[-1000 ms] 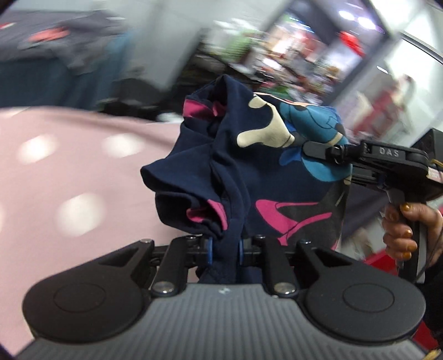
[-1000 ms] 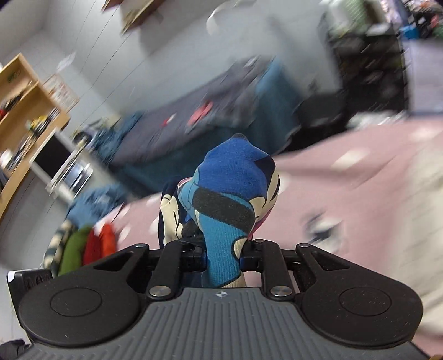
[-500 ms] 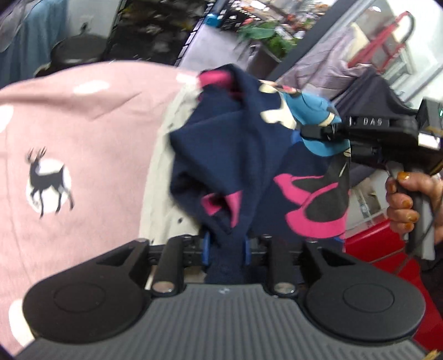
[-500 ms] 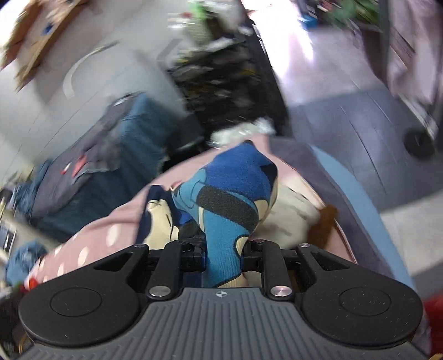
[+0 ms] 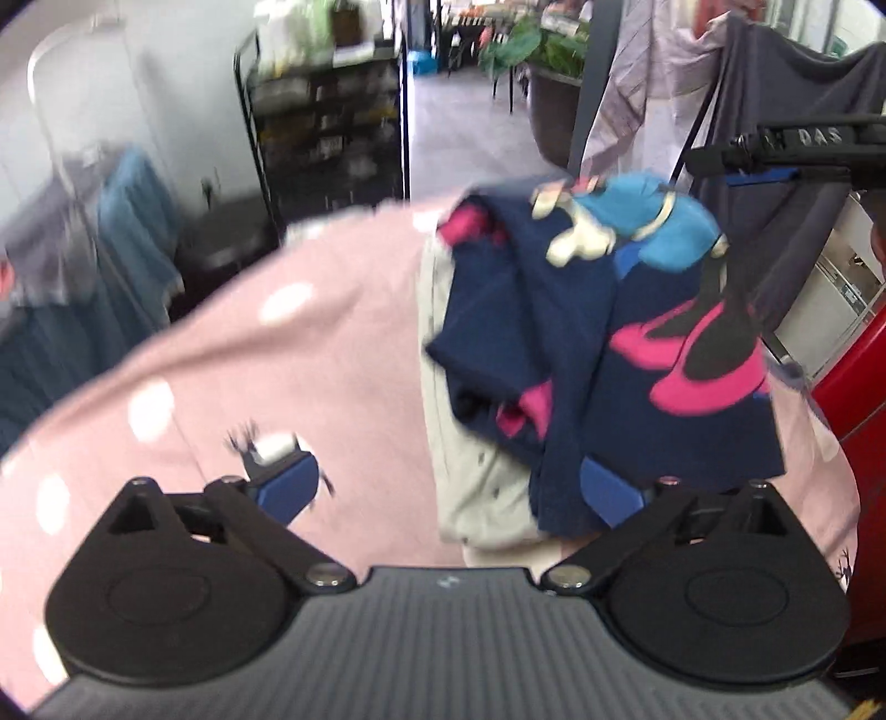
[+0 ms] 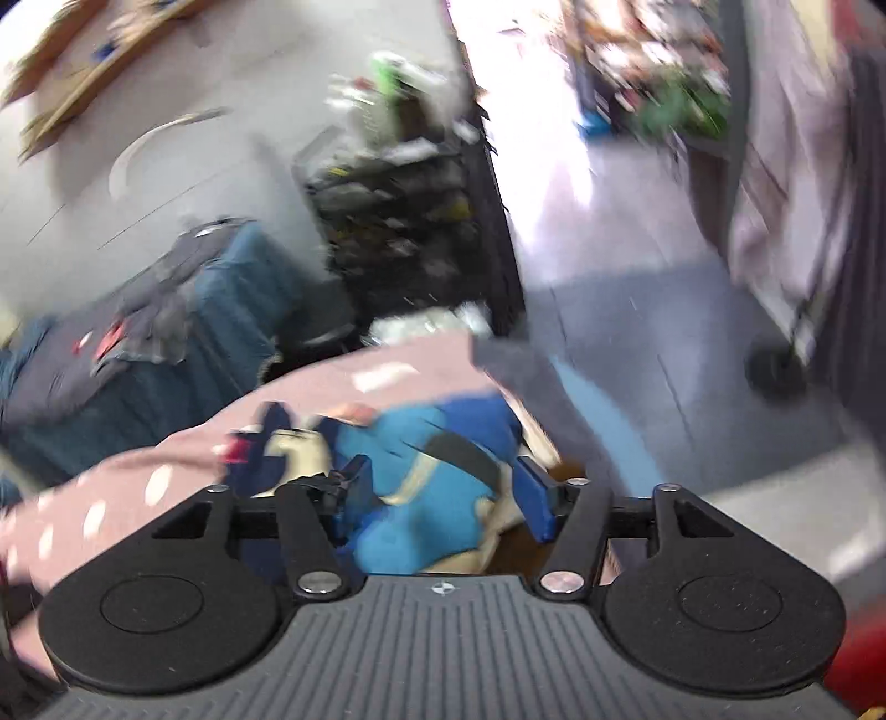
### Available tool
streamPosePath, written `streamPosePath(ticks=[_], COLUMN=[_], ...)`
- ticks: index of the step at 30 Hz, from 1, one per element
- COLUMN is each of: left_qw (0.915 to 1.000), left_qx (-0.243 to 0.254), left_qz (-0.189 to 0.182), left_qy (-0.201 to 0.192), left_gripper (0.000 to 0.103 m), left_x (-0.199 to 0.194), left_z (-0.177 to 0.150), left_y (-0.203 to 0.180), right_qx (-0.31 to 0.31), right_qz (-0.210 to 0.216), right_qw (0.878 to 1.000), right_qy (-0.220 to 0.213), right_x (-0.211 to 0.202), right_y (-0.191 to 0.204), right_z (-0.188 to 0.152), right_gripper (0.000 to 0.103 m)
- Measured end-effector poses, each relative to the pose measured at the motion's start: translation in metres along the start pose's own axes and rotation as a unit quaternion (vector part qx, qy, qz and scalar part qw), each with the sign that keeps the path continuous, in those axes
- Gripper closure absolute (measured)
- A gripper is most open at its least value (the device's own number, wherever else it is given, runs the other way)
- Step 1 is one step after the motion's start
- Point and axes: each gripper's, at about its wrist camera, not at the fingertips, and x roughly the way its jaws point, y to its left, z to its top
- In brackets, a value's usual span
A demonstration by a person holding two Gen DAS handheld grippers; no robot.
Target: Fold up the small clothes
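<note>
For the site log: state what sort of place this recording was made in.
Probably a lived-in room that opens onto a shop or storage area. A bed or table under a pink dotted cover bears the clothes, a dark shelf rack stands crammed with goods, and potted plants stand beyond the open doorway.

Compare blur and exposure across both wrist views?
Left wrist: navy garment and pink cover mildly smeared, fisheye bends the edges. Right wrist: heavy motion blur, doorway blown out, blue print soft; gripper body stays sharp in both.
</note>
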Motion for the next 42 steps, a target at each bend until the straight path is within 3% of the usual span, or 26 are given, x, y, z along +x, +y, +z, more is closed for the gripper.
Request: streamPosePath(ticks=[1, 3, 5, 12, 16, 18, 21, 22, 23, 29, 34, 42], left_qw=[1.0, 1.0, 0.9998, 0.9986, 0.9981, 0.9981, 0.9982, 0.9982, 0.9982, 0.9975, 0.9977, 0.9965], left_qx=[0.0, -0.007, -0.018, -0.01, -0.02, -0.015, 0.008, 0.016, 0.023, 0.044, 0.056, 0.066], left_qz=[0.001, 0.001, 0.006, 0.043, 0.05, 0.053, 0.051, 0.048, 0.046, 0.04, 0.019, 0.026], left_qy=[-0.009, -0.007, 0.003, 0.028, 0.029, 0.027, 0.03, 0.031, 0.03, 0.038, 0.034, 0.044], left_gripper=[0.0, 0.0, 0.0, 0.0, 0.0, 0.0, 0.0, 0.0, 0.0, 0.0, 0.0, 0.0], left_x=[-0.002, -0.005, -0.006, 0.009, 0.004, 0.002, 0.001, 0.002, 0.001, -0.002, -0.004, -0.002], left_z=[0.005, 0.01, 0.009, 0.001, 0.007, 0.012, 0.022, 0.024, 0.027, 0.04, 0.045, 0.047], left_y=[-0.003, -0.004, -0.002, 0.001, 0.004, 0.001, -0.009, -0.012, -0.017, -0.037, -0.048, -0.053], right_qx=[-0.029, -0.078, -0.105, -0.099, -0.084, -0.085, -0.123, -0.139, -0.152, -0.193, -0.234, -0.233], right_qz=[0.022, 0.051, 0.05, 0.061, 0.053, 0.061, 0.074, 0.076, 0.075, 0.058, 0.035, 0.021], right_qw=[0.999, 0.996, 0.992, 0.988, 0.991, 0.991, 0.985, 0.982, 0.979, 0.962, 0.946, 0.943], right_qy=[-0.005, 0.015, 0.041, 0.102, 0.095, 0.089, 0.099, 0.105, 0.109, 0.186, 0.222, 0.236], right_x=[-0.006, -0.003, 0.015, 0.11, 0.11, 0.088, 0.053, 0.042, 0.029, -0.017, -0.021, -0.016], right_y=[0.009, 0.024, 0.035, 0.07, 0.081, 0.081, 0.084, 0.085, 0.085, 0.082, 0.089, 0.091], right_z=[0.001, 0.0, -0.005, -0.026, -0.013, -0.002, 0.011, 0.013, 0.014, 0.003, -0.024, -0.034], right_gripper=[0.008, 0.018, 0.073, 0.074, 0.071, 0.063, 0.027, 0.009, 0.0, 0.0, 0.0, 0.0])
